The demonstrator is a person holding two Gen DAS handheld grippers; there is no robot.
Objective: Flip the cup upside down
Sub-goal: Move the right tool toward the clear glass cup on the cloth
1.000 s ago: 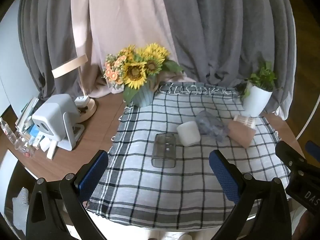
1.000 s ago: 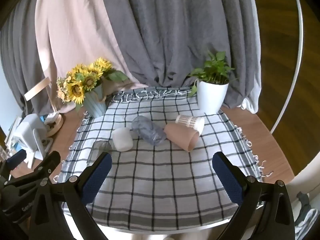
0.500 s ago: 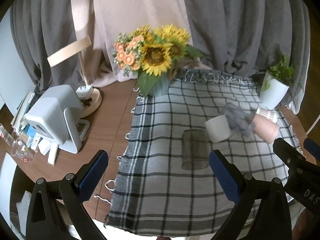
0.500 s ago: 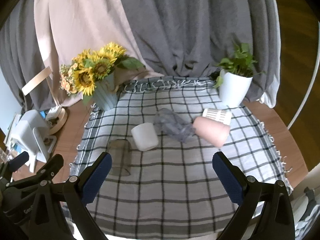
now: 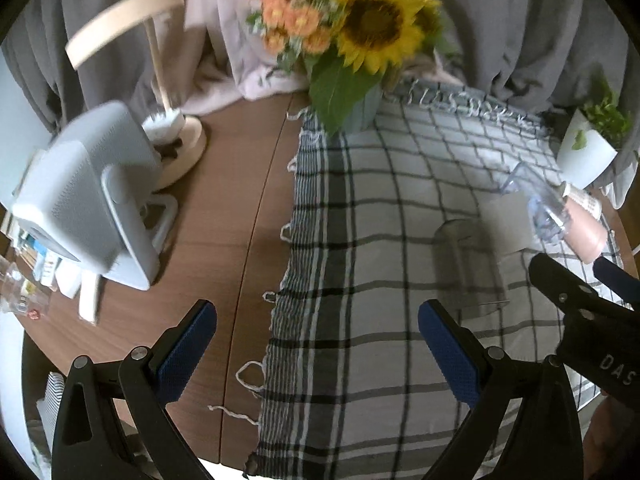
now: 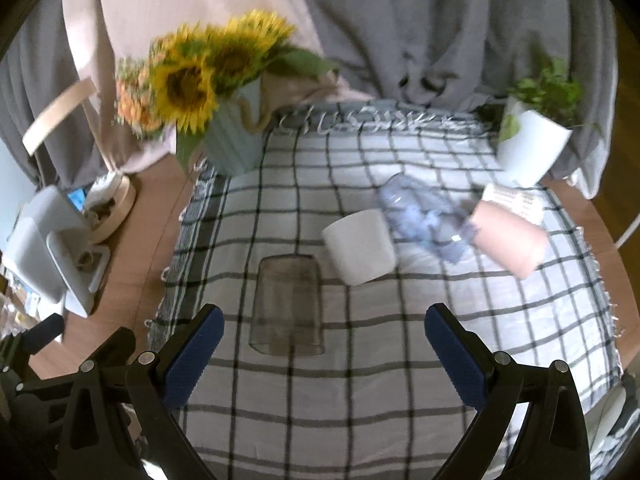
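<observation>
Several cups lie on their sides on a checked cloth (image 6: 360, 400). A smoky clear cup (image 6: 287, 304) lies nearest, just ahead of my right gripper (image 6: 320, 356), which is open and empty. Behind it lie a white cup (image 6: 360, 252), a bluish clear cup (image 6: 424, 216), a pink cup (image 6: 508, 240) and a white patterned cup (image 6: 516, 200). In the left wrist view the smoky cup (image 5: 466, 268) sits right of my left gripper (image 5: 316, 356), which is open and empty over the cloth's left edge.
A sunflower vase (image 6: 228, 136) stands at the cloth's back left, a white plant pot (image 6: 532, 148) at the back right. On the bare wooden table (image 5: 224, 216) to the left stand a grey device (image 5: 88, 200) and a lamp base (image 5: 180, 148). Curtains hang behind.
Both grippers have moved forward and lower toward the table. The left one has swung left over the cloth's edge. The cups have not moved.
</observation>
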